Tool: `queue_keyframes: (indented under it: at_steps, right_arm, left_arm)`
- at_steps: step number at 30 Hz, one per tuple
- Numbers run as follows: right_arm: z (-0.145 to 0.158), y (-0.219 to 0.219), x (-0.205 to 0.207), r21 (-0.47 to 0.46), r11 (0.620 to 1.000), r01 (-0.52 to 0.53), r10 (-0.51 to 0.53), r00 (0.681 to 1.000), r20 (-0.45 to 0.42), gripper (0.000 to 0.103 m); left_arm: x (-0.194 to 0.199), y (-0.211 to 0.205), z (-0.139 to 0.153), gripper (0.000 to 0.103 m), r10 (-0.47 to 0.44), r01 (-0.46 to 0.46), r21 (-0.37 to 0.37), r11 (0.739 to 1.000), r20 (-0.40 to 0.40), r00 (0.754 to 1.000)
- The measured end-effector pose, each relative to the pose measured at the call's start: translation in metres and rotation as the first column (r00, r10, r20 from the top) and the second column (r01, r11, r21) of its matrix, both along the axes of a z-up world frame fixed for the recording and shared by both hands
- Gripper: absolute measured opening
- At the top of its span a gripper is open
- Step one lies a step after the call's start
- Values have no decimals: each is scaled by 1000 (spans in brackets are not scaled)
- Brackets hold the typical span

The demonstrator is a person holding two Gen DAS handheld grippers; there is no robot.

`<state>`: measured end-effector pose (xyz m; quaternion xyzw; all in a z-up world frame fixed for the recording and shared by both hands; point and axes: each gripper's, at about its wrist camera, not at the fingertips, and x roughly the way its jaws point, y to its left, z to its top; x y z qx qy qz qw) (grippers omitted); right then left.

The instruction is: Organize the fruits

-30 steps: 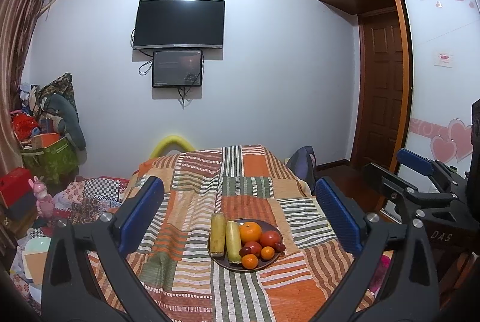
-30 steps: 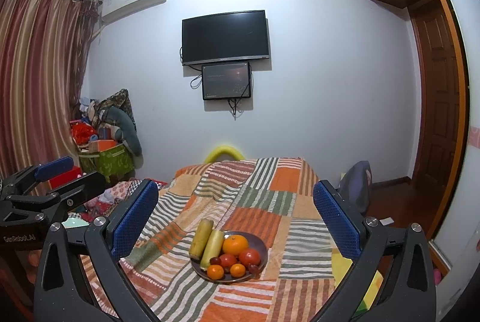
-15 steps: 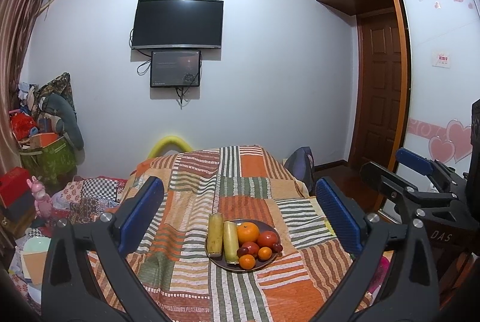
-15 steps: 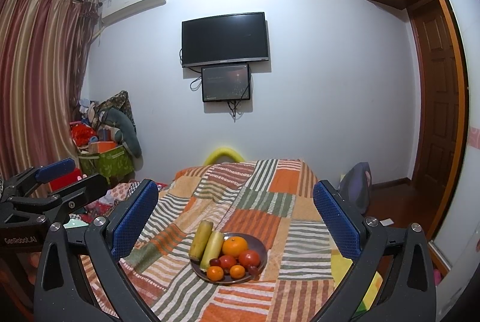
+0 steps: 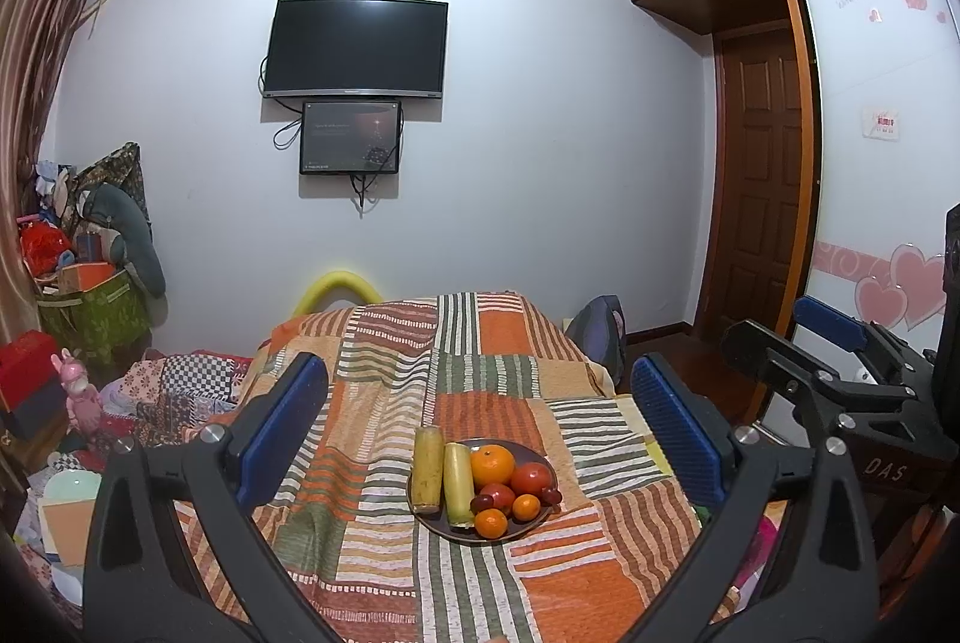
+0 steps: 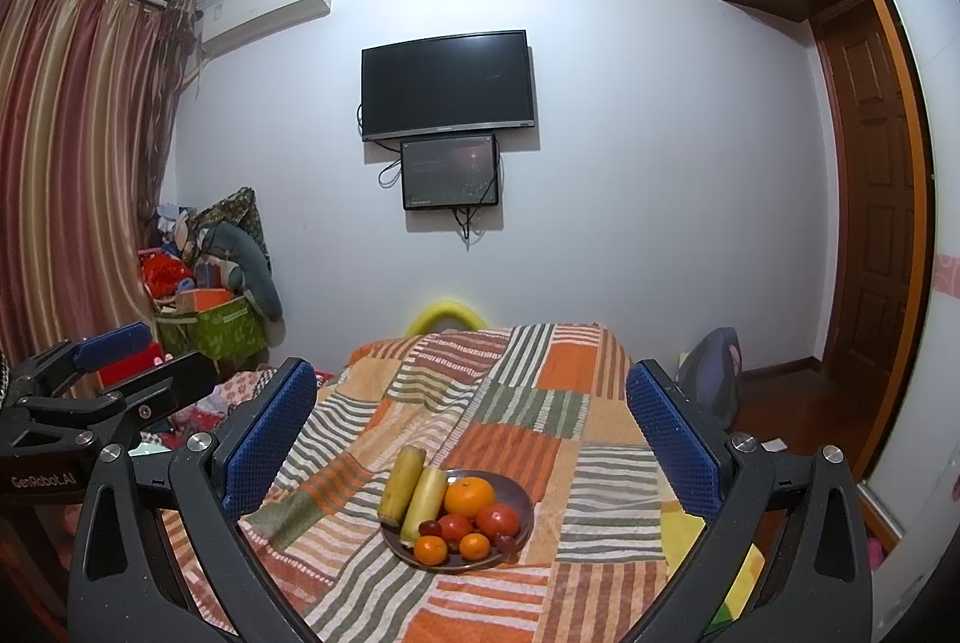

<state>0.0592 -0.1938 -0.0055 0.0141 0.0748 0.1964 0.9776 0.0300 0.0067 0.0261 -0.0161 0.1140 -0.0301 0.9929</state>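
Note:
A dark round plate (image 5: 528,523) (image 6: 522,505) rests on a striped patchwork cloth. It carries two yellow corn cobs (image 5: 428,469) (image 6: 402,481), a big orange (image 5: 492,465) (image 6: 469,496), red tomatoes (image 5: 531,477) (image 6: 498,518), small tangerines (image 5: 491,522) (image 6: 430,549) and dark grapes. My left gripper (image 5: 480,427) hangs open above and short of the plate, nothing between its blue pads. My right gripper (image 6: 471,427) is likewise open and empty over the plate. Each gripper shows at the other view's edge.
The patchwork-covered table (image 5: 384,355) (image 6: 540,403) ends at a far edge near a yellow arc (image 5: 336,286). Clutter and a green bag (image 6: 222,325) fill the left corner. A backpack (image 6: 714,373) and a wooden door (image 5: 762,187) lie to the right. A TV (image 5: 357,46) hangs on the wall.
Both views have shifted only slightly; the plate sits a touch lower-left in the left wrist view. Both grippers stay open and nothing on the plate has moved.

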Motion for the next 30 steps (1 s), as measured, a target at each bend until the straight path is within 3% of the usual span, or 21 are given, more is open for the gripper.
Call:
queue_keyframes:
  at_steps: [17,30]
  right_arm:
    - [-1,-3,-1,8,1000,5,-5,1000,1,103]
    - [-5,-3,1,3,1000,4,-4,1000,-10,103]
  left_arm:
    - [5,-1,1,103,-31,30,-47,998,-22,999]
    - [3,-5,0,103,-35,35,-32,999,-18,999]
